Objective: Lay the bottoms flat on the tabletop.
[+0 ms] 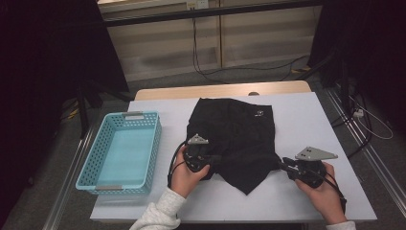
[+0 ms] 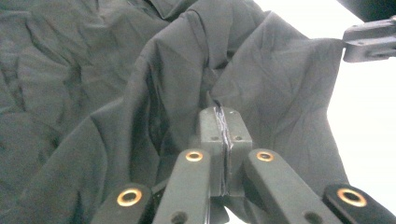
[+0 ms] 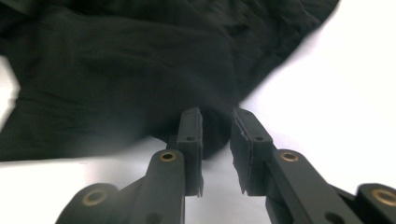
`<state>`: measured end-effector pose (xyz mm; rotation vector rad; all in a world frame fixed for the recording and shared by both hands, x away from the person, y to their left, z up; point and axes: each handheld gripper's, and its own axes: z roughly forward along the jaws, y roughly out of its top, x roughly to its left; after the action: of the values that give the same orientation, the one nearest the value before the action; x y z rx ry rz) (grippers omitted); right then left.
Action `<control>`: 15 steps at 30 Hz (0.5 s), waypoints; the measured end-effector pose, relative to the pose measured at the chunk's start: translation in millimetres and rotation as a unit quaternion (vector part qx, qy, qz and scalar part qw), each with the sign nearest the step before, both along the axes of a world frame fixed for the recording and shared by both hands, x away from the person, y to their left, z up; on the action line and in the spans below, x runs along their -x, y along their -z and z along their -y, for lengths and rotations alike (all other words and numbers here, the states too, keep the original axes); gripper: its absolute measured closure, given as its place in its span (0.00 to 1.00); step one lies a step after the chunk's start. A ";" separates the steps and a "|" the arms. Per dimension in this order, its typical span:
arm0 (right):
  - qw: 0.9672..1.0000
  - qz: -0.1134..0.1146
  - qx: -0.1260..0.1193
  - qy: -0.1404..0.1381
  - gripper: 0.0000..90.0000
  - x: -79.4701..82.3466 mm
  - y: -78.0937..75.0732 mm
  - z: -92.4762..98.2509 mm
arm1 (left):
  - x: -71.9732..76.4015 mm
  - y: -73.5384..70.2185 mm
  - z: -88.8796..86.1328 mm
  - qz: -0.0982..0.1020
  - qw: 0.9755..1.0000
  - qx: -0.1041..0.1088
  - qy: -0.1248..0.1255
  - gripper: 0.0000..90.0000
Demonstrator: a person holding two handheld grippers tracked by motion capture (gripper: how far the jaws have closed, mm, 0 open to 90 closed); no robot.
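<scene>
A crumpled black garment of thin, matte woven cloth [image 1: 234, 139] lies on the smooth white tabletop [image 1: 306, 120], creased and folded into an uneven shape. Its long axis runs away from the person, from a pointed corner at the near edge to a broader far edge with a small white logo [image 1: 259, 113]. The left gripper [image 1: 207, 160] has its fingers [image 2: 212, 128] pressed together, pinching a raised fold of the cloth; the left gripper view shows the fabric pulled into ridges just past them. The right gripper [image 1: 283, 164] sits at the garment's right edge. The right gripper view shows its fingers [image 3: 191, 128] spread, with the blurred cloth edge just beyond the gap. A light blue perforated plastic basket [image 1: 122, 151] stands well left of the left fingers.
</scene>
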<state>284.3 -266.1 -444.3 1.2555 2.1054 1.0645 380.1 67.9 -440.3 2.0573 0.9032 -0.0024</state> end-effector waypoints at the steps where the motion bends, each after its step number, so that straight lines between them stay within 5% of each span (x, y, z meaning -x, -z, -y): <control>1: 1.000 0.003 -0.004 -0.005 0.74 1.6 -1.8 -4.0 | -0.2 -0.4 -0.3 -0.002 1.000 0.000 0.003 0.99; 6: 0.999 0.009 -0.011 -0.041 0.64 6.9 -7.6 -30.7 | 0.9 -2.6 1.6 0.004 1.000 0.001 0.002 0.99; 10: 0.995 -0.014 -0.032 -0.090 0.63 8.8 0.9 -58.1 | -2.5 -5.3 -0.7 0.013 1.000 0.003 -0.004 0.99; 15: 0.992 -0.026 -0.040 -0.118 0.59 8.9 8.3 -83.7 | -9.5 -5.2 -6.1 0.015 1.000 0.006 -0.013 0.99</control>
<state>275.4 -182.4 -452.6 1.1001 2.3148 1.2394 389.5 74.0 -435.1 2.0295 0.9105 0.0369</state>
